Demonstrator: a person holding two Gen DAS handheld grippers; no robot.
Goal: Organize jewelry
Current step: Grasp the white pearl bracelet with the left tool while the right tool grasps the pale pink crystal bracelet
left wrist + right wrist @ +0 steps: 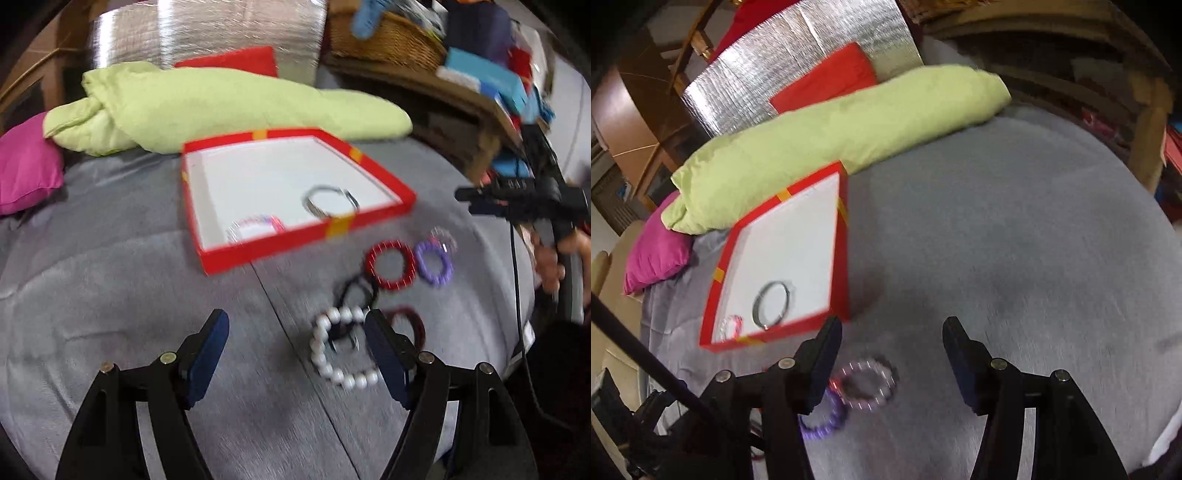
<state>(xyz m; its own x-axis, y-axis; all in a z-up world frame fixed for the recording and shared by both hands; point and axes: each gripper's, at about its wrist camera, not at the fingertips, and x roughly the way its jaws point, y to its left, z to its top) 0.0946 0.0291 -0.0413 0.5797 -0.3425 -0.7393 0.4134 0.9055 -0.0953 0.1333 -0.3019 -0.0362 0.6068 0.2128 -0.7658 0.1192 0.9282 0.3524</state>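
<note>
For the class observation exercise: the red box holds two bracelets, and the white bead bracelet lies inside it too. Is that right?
Not quite. The red box does hold two bracelets, but the white bead bracelet lies outside it, on the grey cloth beside the left gripper. The left wrist view shows this.

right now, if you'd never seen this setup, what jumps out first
The red box with its white inside sits mid-bed on the grey cover, already holding a silver bangle and a small clear beaded bracelet. Beside it lies a loose cluster of bracelets, the white bead bracelet nearest the open left tool. Behind the box stretches a lime-green pillow.
</note>
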